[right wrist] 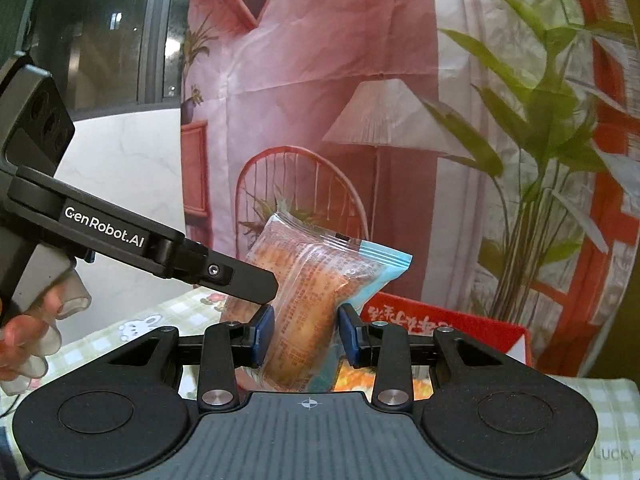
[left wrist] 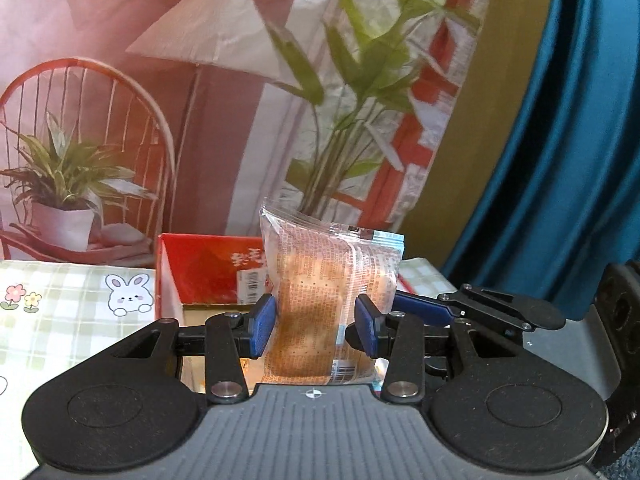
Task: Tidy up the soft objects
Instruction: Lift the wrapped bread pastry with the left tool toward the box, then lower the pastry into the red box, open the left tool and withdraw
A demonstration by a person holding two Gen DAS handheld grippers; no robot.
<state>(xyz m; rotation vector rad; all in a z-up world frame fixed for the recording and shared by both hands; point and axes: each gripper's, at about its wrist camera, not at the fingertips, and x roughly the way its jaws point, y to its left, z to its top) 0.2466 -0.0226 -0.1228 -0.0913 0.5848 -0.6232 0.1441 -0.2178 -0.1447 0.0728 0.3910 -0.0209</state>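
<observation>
A clear-wrapped bread packet (left wrist: 320,300) with a light blue sealed end stands upright between both grippers. My left gripper (left wrist: 316,328) is shut on its lower part, blue pads pressing both sides. My right gripper (right wrist: 306,338) is shut on the same bread packet (right wrist: 308,300), which tilts to the right in that view. A finger of the left gripper (right wrist: 224,270) crosses in from the left and touches the packet. The right gripper's finger (left wrist: 480,308) reaches in from the right in the left wrist view. A red open box (left wrist: 208,272) stands just behind and below the packet; it also shows in the right wrist view (right wrist: 452,326).
A green checked tablecloth (left wrist: 60,320) with a rabbit print covers the table. A printed backdrop (left wrist: 200,100) of a chair, lamp and plants hangs close behind. A blue curtain (left wrist: 560,160) hangs at the right. A gloved hand (right wrist: 28,344) holds the left gripper.
</observation>
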